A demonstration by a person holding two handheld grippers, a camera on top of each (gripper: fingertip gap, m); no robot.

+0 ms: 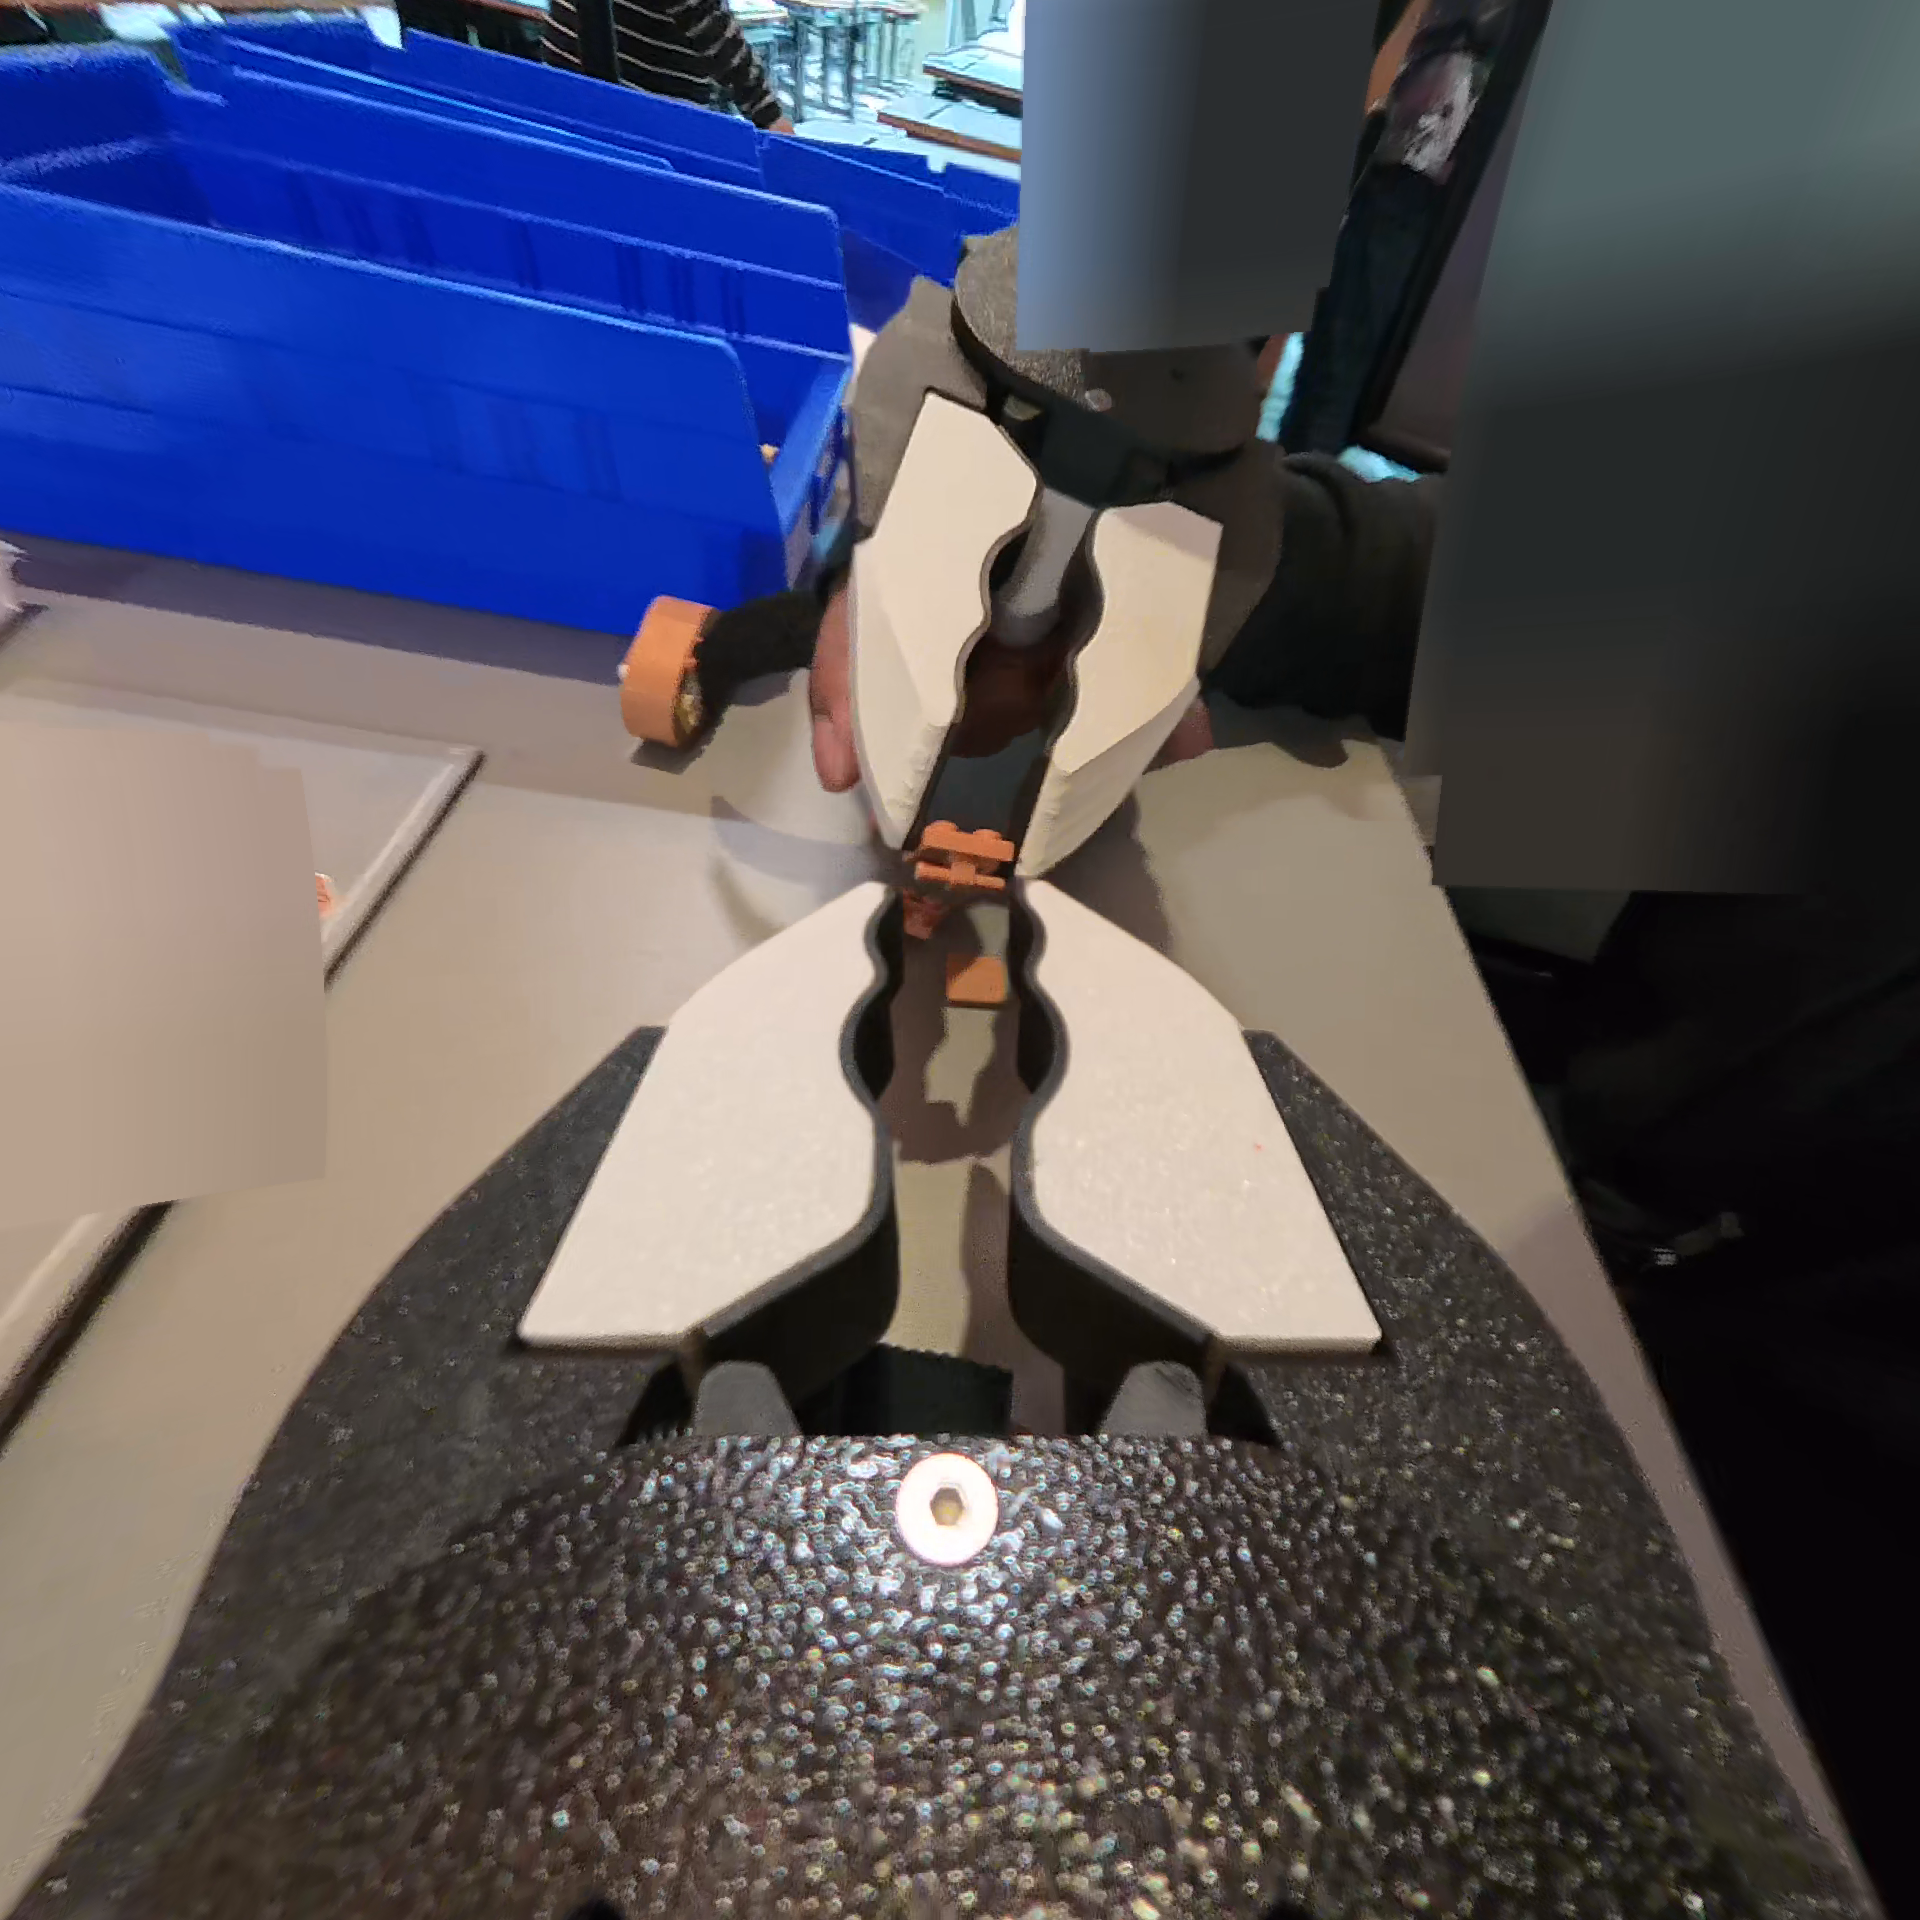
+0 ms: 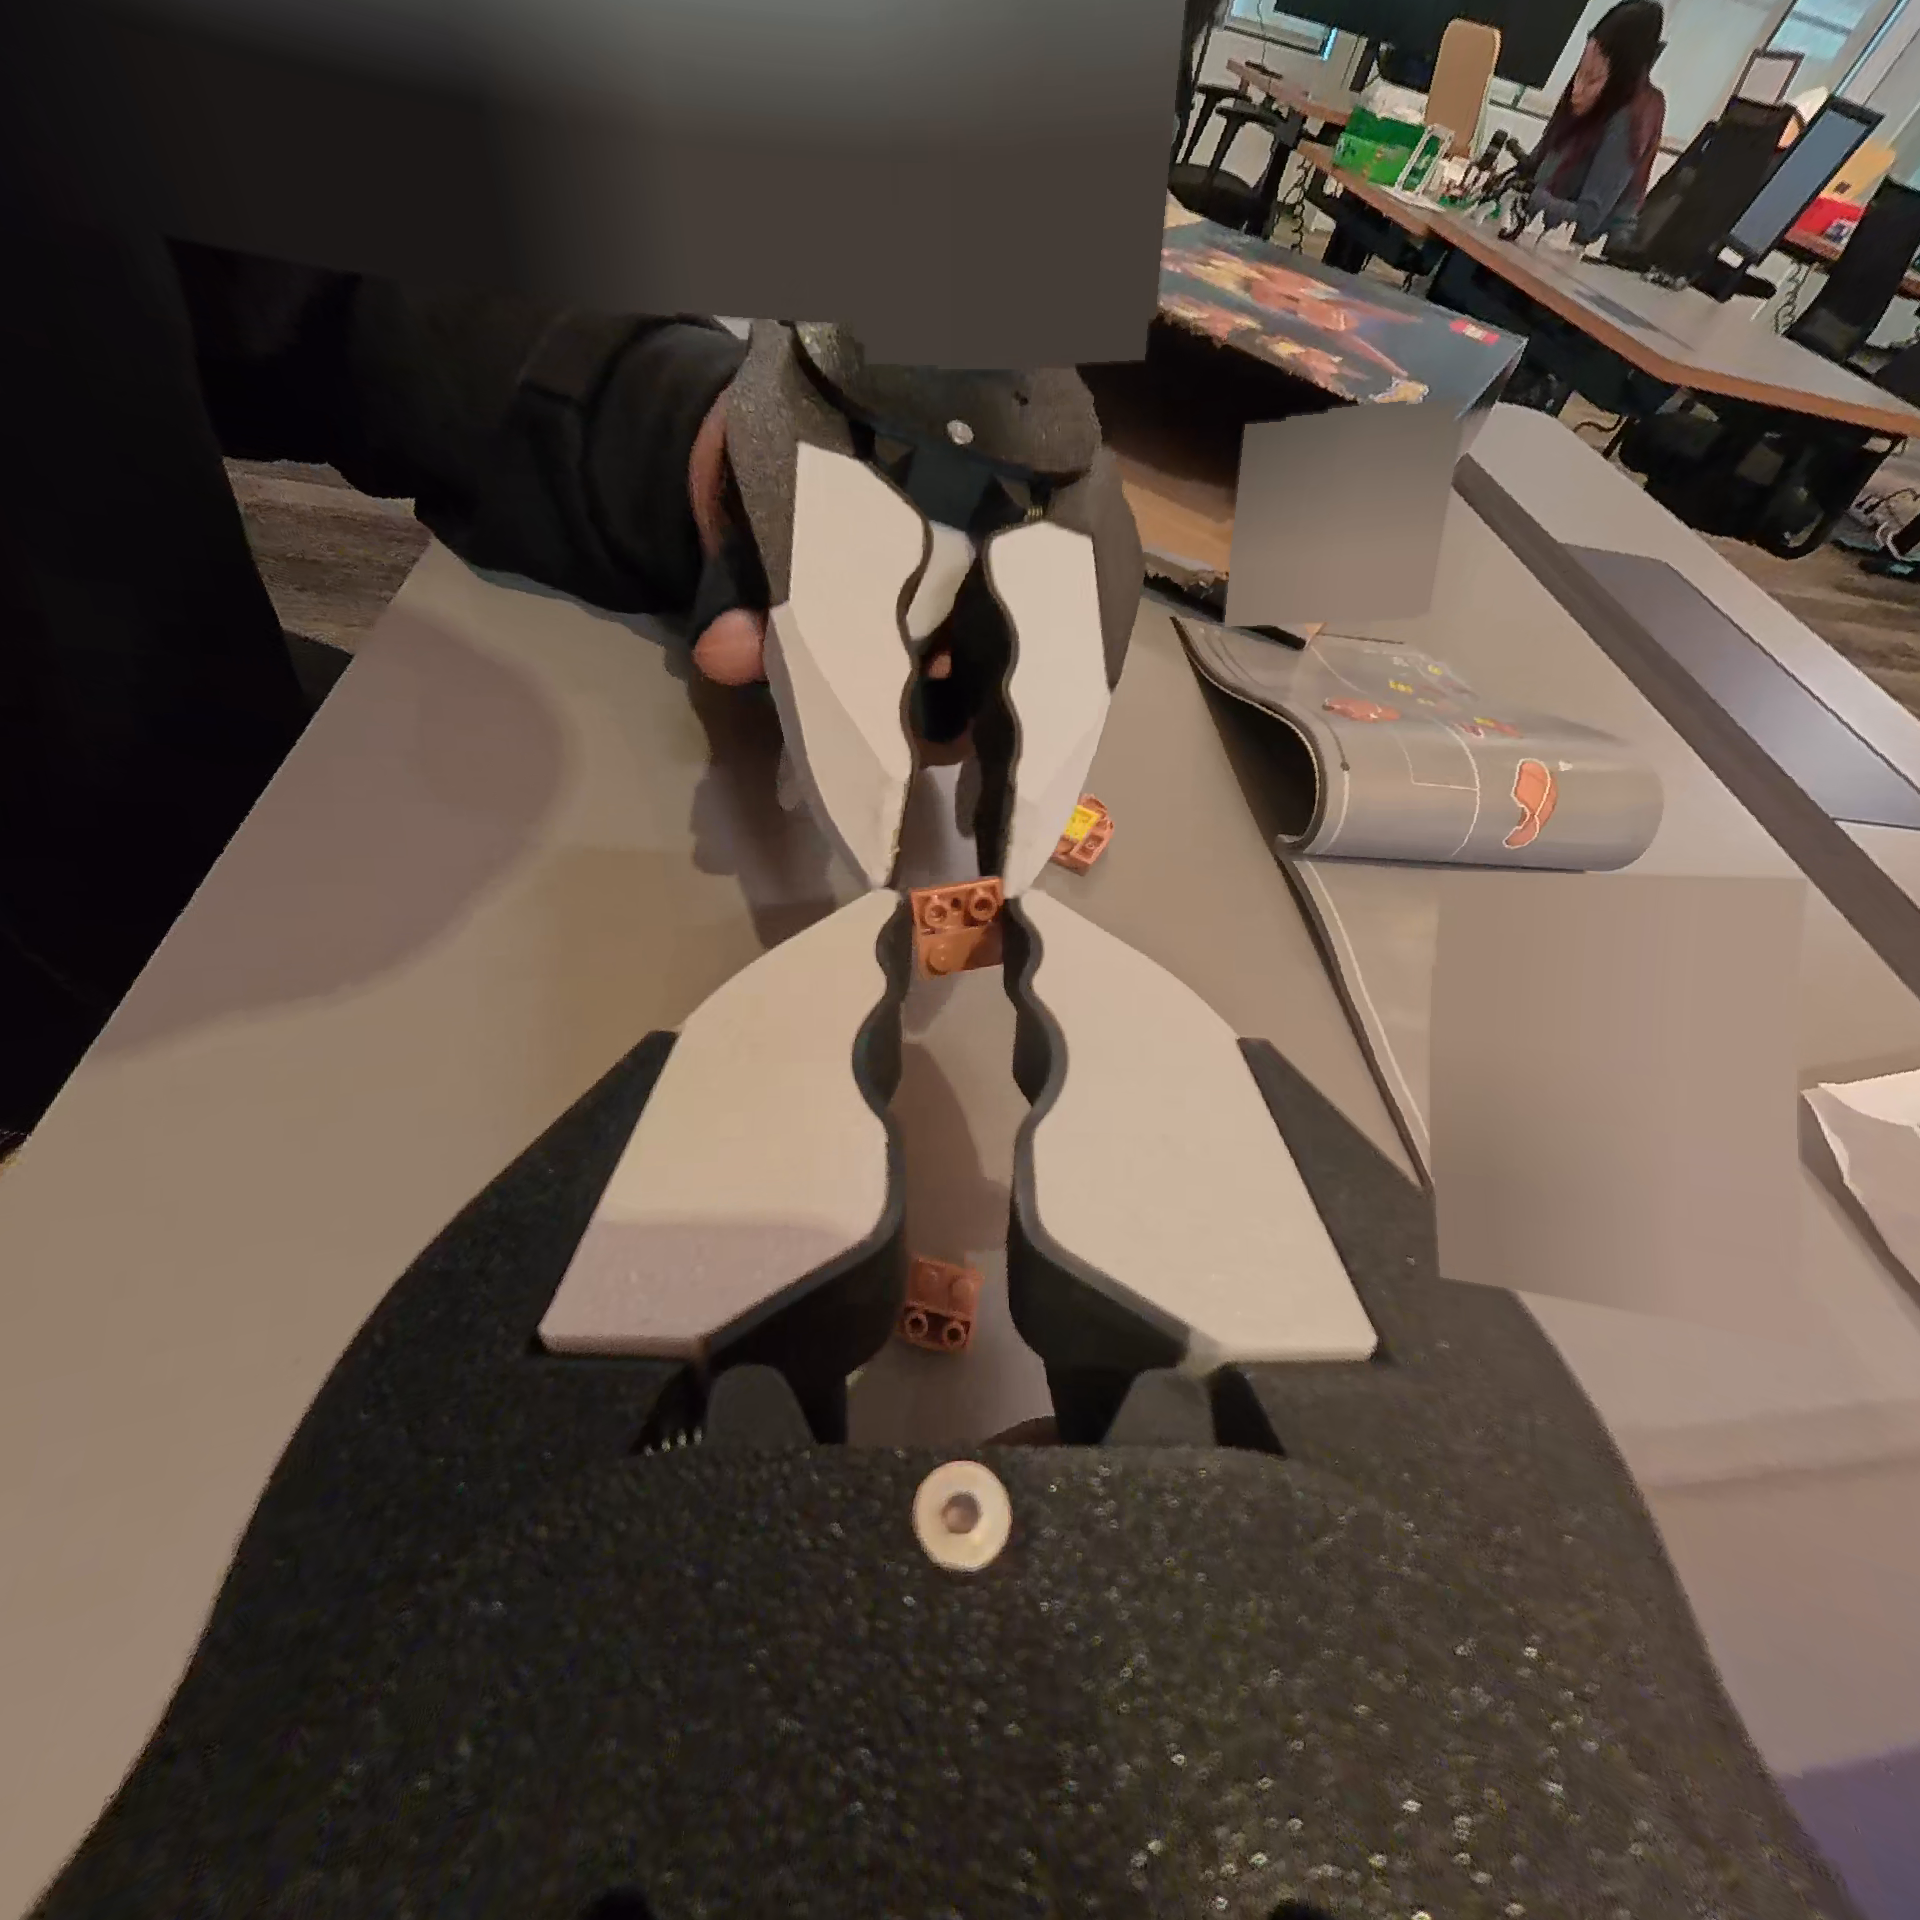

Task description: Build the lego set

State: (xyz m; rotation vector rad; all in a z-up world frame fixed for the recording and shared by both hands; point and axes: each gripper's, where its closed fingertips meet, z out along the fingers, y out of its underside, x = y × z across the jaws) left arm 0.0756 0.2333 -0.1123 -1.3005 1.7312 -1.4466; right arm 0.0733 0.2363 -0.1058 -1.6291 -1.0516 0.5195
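A loose orange-brown studded plastic brick (image 2: 940, 1304) lies on the grey table (image 2: 416, 935) at 6 o'clock under my right claw (image 2: 956, 920), which is clamped on a small orange-brown brick assembly (image 2: 958, 925). At 12 o'clock, my left claw (image 1: 951, 883) meets that assembly tip to tip; whether it grips is unclear.

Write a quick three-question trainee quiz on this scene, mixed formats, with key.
1. True or false: blue bins stand at the back left of the table in the left wrist view.
2. The brick piece pinched in the right tongs is: A green, B orange-brown, C white.
3. What printed item lies open on the table, at the right of the right wrist view?
Key: 1 true. 2 B. 3 a booklet.
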